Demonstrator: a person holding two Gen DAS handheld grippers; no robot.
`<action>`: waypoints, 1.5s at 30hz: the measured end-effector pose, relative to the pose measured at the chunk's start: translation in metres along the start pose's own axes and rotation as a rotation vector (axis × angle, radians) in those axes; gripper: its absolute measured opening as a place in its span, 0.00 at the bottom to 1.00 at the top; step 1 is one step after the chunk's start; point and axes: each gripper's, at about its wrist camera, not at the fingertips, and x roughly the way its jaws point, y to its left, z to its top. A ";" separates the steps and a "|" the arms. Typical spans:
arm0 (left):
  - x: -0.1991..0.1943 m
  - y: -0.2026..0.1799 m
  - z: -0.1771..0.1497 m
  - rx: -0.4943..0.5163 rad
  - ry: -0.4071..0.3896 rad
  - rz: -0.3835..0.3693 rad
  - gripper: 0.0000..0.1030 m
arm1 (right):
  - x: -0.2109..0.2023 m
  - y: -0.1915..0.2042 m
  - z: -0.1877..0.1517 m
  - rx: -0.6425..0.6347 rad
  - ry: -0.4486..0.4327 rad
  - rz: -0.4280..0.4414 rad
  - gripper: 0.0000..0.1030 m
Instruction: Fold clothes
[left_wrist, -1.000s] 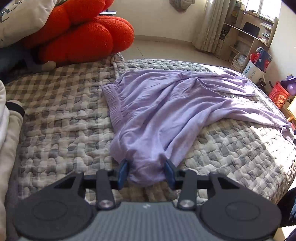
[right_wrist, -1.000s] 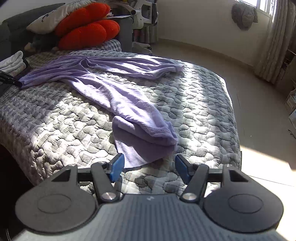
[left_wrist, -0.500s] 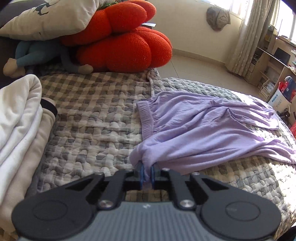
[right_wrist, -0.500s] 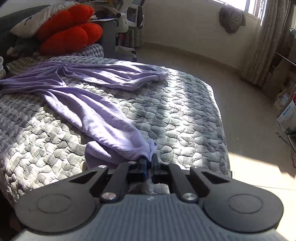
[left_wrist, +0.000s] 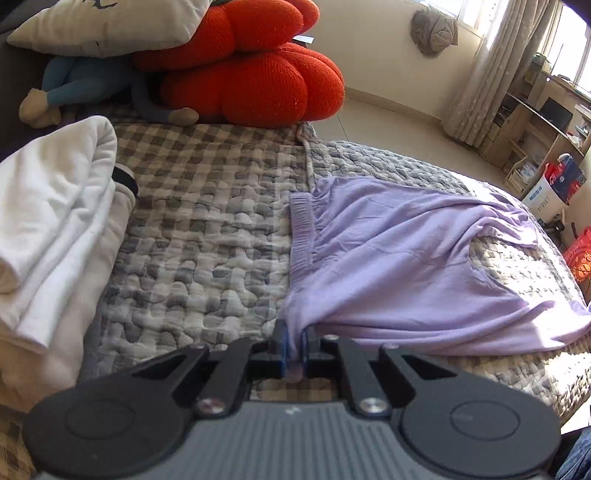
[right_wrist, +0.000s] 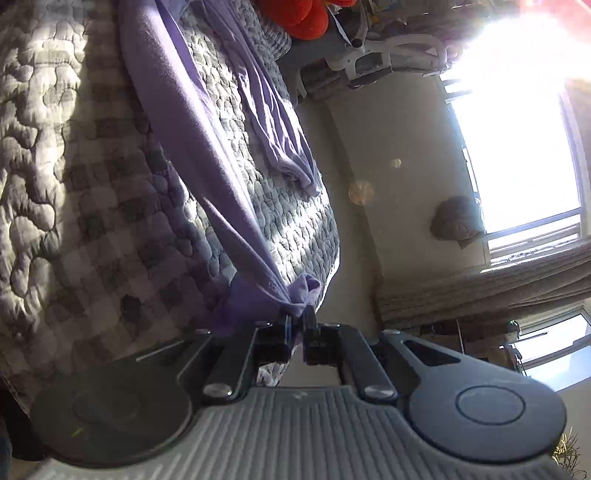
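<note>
1. Left tongs (left_wrist: 293, 341): clamped on a bunched corner at the waistband end of the lilac trousers (left_wrist: 399, 266). A small tuft of cloth shows between the blue pads; the bite looks thin.
2. Right tongs (right_wrist: 297, 325): closed on the gathered cuff end of one trouser leg (right_wrist: 207, 155). This view is rolled well onto its side. The leg runs taut from the pads back across the bed (right_wrist: 55, 166).
3. Location of garment: spread over the quilted bed cover (left_wrist: 207, 236), waistband towards the headboard side, second leg (right_wrist: 273, 122) lying loose near the far bed edge.
4. Risk A: the held leg is already stretched. Further pull apart could drag fabric out of either pinch, the left most likely, given how little cloth it holds.
5. Risk B: only one leg is gripped. Lifting now may leave the loose leg trailing or sliding off the bed edge, giving a skewed fold.
6. Risk C: the twist at the cuff could carry into the fold as a rope-like crease.
7. Risk D: the folded white stack (left_wrist: 55, 221) lies near the left tongs; a swing that way could topple it.
8. Containers: a white box (left_wrist: 550, 192) on the floor by the shelves holds red-and-blue items, not identifiable. A red crate (left_wrist: 580, 254) at the frame edge, contents not visible.
</note>
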 end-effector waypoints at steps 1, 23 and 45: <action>-0.002 0.002 -0.001 -0.001 -0.006 -0.008 0.07 | 0.003 0.004 -0.006 0.006 0.015 0.024 0.01; 0.012 0.006 0.006 -0.029 0.014 -0.038 0.38 | 0.062 -0.104 -0.091 1.495 0.055 0.696 0.31; 0.033 -0.002 0.001 0.016 0.055 -0.040 0.37 | -0.043 -0.051 -0.068 0.087 -0.048 0.096 0.00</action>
